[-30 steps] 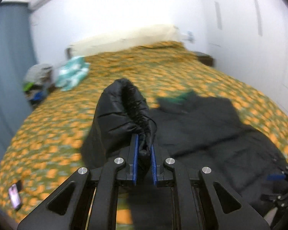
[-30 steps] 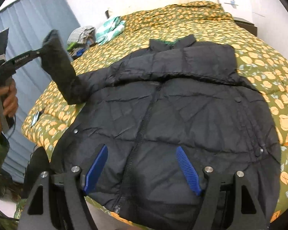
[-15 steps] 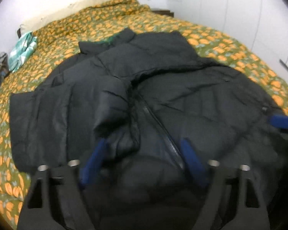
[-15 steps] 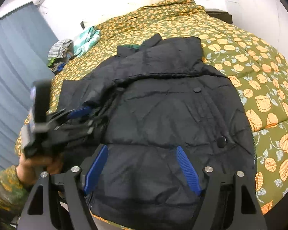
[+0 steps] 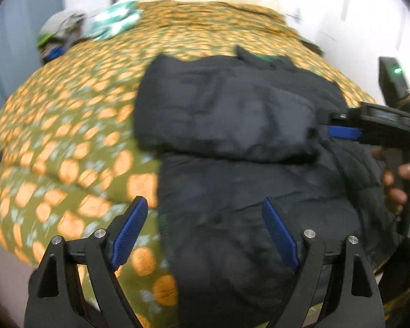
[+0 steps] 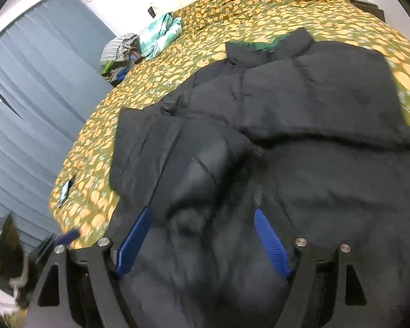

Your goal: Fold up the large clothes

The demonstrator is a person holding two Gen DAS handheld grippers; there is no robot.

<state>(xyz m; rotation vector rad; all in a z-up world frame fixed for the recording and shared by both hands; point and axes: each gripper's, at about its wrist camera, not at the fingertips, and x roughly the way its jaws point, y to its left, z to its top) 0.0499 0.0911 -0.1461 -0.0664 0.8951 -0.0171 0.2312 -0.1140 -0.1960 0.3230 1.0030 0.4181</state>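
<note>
A large black puffer jacket (image 5: 232, 125) lies front-up on the bed, collar toward the far end; it also shows in the right wrist view (image 6: 300, 142). Its left sleeve is folded across the chest. My left gripper (image 5: 205, 235) is open and empty, hovering over the jacket's lower left edge. My right gripper (image 6: 202, 243) is open and empty, just above the jacket's lower front. The right gripper also shows at the right edge of the left wrist view (image 5: 374, 131), held by a hand over the jacket's right side.
The bed has a green cover with orange flowers (image 5: 68, 125). A teal checked cloth (image 6: 161, 35) and a pile of clothes (image 6: 120, 52) lie at the far left. A phone (image 6: 65, 190) lies near the bed's left edge. Blue curtains (image 6: 27, 95) hang at left.
My left gripper let go of the sleeve, laid it over the jacket's chest, and swung left to the jacket's lower left edge. The right gripper stayed open and dropped closer to the jacket.
</note>
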